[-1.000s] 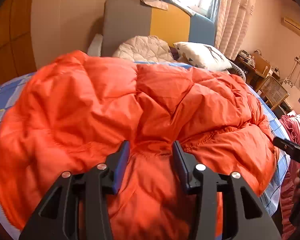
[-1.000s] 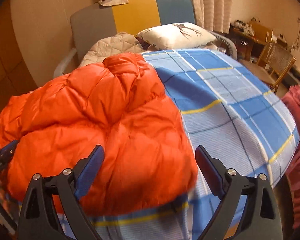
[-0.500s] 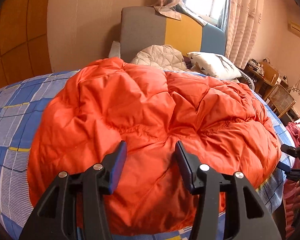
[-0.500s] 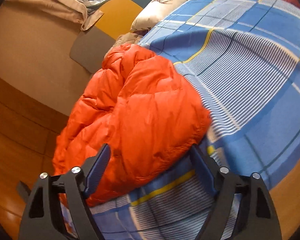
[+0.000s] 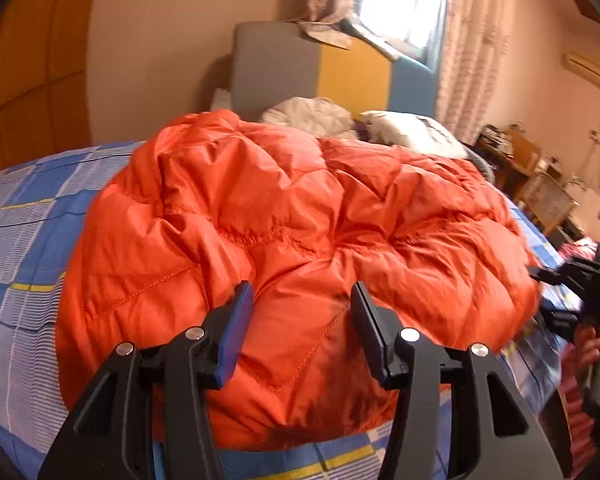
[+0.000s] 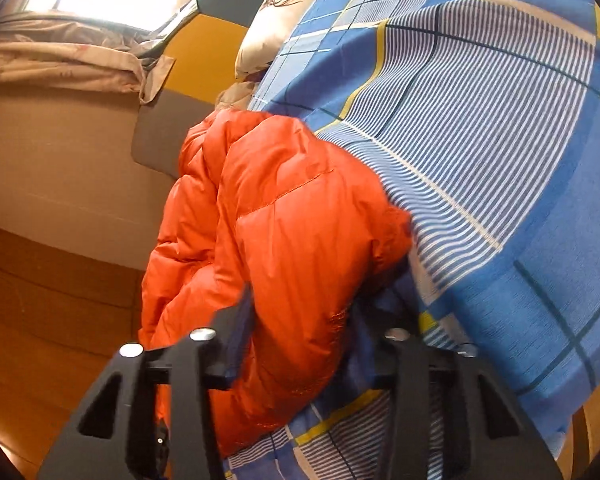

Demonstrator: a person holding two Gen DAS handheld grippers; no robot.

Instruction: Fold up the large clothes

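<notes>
An orange puffer jacket lies bunched on the bed's blue plaid sheet. My left gripper hovers over the jacket's near edge. Its jaws stand half apart, and the fabric lies beyond them, not pinched. In the right wrist view the jacket hangs at the sheet edge. My right gripper is closing on the jacket's corner, and the padded fabric fills the gap between its fingers. The lower finger is blurred against the sheet. The right gripper also shows at the jacket's right end, held by a hand.
A grey, yellow and blue headboard stands at the back, with a white quilted cover and a printed pillow in front of it. A desk and wicker chair stand at the right. Pink cloth lies beside the bed.
The right gripper rolled, sank to the jacket's corner and narrowed its jaws around it. The left gripper drew back over the jacket, so more sheet shows at the left; its jaws kept their gap.
</notes>
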